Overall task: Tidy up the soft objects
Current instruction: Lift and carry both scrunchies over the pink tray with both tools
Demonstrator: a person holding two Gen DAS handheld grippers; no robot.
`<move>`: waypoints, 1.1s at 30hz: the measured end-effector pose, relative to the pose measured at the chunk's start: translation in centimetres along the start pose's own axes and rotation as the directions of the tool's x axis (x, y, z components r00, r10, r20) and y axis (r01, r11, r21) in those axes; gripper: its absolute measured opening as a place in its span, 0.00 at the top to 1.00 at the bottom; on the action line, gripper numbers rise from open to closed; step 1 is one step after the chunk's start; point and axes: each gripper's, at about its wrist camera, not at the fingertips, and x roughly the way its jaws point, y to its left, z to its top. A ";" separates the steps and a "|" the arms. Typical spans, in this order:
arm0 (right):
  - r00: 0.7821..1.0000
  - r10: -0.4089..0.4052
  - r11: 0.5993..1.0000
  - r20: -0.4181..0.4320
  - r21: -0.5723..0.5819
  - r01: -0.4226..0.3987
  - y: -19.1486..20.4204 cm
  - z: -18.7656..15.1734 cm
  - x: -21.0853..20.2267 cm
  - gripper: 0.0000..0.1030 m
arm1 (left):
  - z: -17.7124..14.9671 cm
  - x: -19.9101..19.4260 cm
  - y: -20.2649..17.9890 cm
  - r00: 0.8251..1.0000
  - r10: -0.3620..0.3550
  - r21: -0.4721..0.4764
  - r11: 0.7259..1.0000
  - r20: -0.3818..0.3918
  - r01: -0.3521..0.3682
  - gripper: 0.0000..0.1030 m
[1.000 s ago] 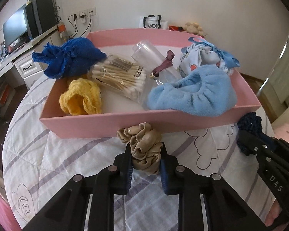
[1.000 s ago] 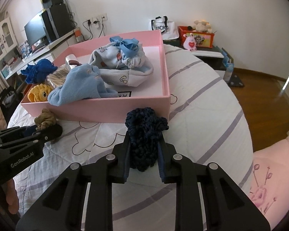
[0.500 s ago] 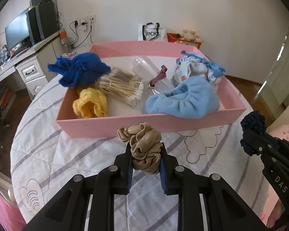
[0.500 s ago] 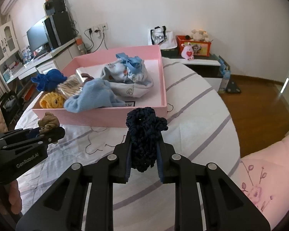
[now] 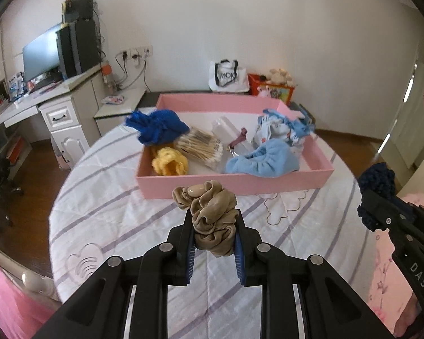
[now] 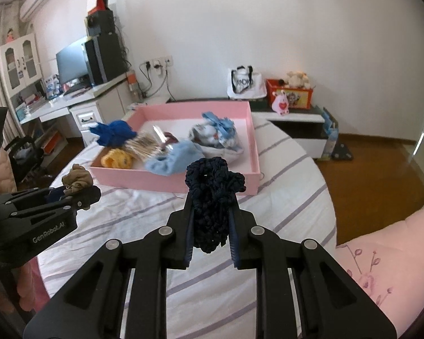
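Beige satin scrunchie clamped in left gripper | navy knitted scrunchie clamped in right gripper | pink rectangular tray beyond both, on striped tablecloth

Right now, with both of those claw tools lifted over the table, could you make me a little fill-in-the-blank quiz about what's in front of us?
1. The left gripper is shut on a ____ scrunchie.
2. The right gripper is shut on a crocheted scrunchie coloured ____.
3. The yellow scrunchie lies inside the ____ box.
4. The bundle of cotton swabs lies between the yellow scrunchie and the light ____ towelling band.

Missing words: beige; navy; pink; blue
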 end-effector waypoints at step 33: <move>0.934 0.051 0.995 0.355 -0.098 -0.017 7.0 -1.2 -19.8 0.82 | -10.9 -29.6 -1.5 0.908 0.059 0.008 0.998 0.416 -0.069 0.81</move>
